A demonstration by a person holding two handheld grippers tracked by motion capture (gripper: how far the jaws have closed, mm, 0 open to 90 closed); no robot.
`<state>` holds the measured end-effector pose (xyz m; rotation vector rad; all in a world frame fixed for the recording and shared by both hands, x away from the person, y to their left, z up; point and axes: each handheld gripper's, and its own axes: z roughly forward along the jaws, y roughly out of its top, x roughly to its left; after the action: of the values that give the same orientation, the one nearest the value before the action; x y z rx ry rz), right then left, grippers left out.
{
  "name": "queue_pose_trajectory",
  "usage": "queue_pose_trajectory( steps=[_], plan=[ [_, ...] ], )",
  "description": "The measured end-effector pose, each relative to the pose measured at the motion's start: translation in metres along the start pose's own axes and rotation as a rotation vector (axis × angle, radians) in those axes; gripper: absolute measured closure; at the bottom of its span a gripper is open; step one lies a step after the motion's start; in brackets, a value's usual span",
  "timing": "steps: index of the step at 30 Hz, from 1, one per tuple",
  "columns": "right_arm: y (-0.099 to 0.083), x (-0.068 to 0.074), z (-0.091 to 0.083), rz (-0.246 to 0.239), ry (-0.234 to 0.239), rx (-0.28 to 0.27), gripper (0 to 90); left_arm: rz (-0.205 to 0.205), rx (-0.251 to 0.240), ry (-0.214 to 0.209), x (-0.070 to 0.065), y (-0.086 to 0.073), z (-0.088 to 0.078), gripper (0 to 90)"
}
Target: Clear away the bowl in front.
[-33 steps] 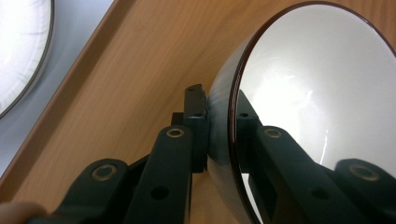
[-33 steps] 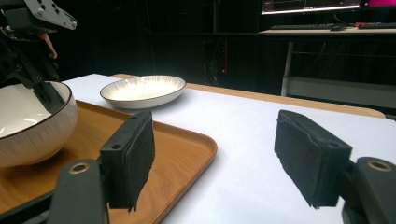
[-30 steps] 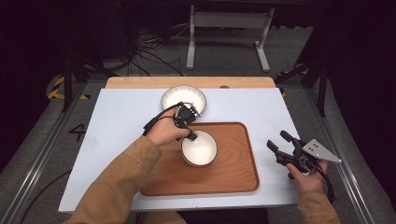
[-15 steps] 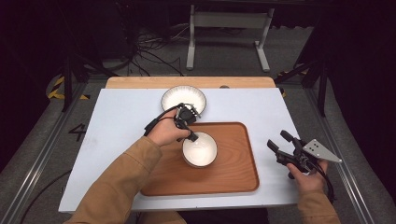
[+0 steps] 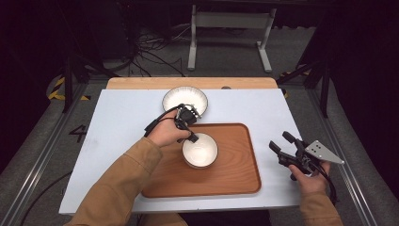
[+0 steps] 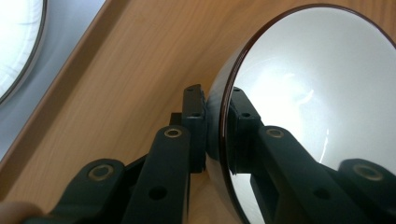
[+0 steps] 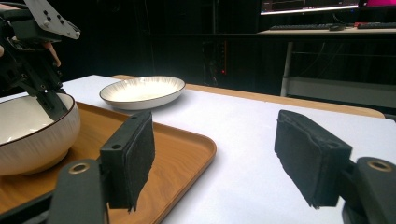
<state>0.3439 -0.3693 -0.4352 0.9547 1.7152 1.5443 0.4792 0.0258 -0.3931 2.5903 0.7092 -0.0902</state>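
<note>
- One round white ceramic bowl (image 6: 317,88): left gripper (image 6: 223,128) clamps its rim, one jaw inside, one outside.
- One brown wooden tray (image 5: 230,169) beneath.
- One shallow white plate (image 7: 142,91) beyond.
- Right gripper (image 7: 215,158): jaws apart, empty.

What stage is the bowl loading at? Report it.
Done: the white bowl sits on the wooden tray. In hand: the left gripper is clamped on its rim. Left: the shallow dish is on the table beyond the tray; the right gripper is open and empty.

White bowl on the tray

The small white bowl (image 5: 200,150) sat upright on the wooden tray (image 5: 235,174), its rim pinched between the left jaws.
</note>
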Motion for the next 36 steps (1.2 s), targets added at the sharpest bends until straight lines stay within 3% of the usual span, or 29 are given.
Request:
queue_pose_trajectory(
  steps=[8,16,22,30,36],
  plan=[
    [0.0,0.0,0.0,0.0,0.001,0.001,29.7,-0.006,0.013,0.006,0.001,0.0,0.001,78.6],
    [0.0,0.0,0.001,-0.003,0.005,0.003,29.2,-0.015,-0.025,-0.02,-0.001,0.0,-0.003,70.7],
    [0.0,0.0,0.003,-0.002,0.009,0.007,28.8,-0.013,-0.074,-0.018,-0.005,-0.001,-0.011,56.5],
    [0.002,0.001,0.01,0.0,0.031,0.009,28.7,0.019,-0.144,0.021,-0.02,-0.008,-0.032,47.9],
    [0.004,0.001,0.017,0.002,0.051,0.012,28.7,0.032,-0.222,0.046,-0.029,-0.02,-0.05,42.8]
  ],
)
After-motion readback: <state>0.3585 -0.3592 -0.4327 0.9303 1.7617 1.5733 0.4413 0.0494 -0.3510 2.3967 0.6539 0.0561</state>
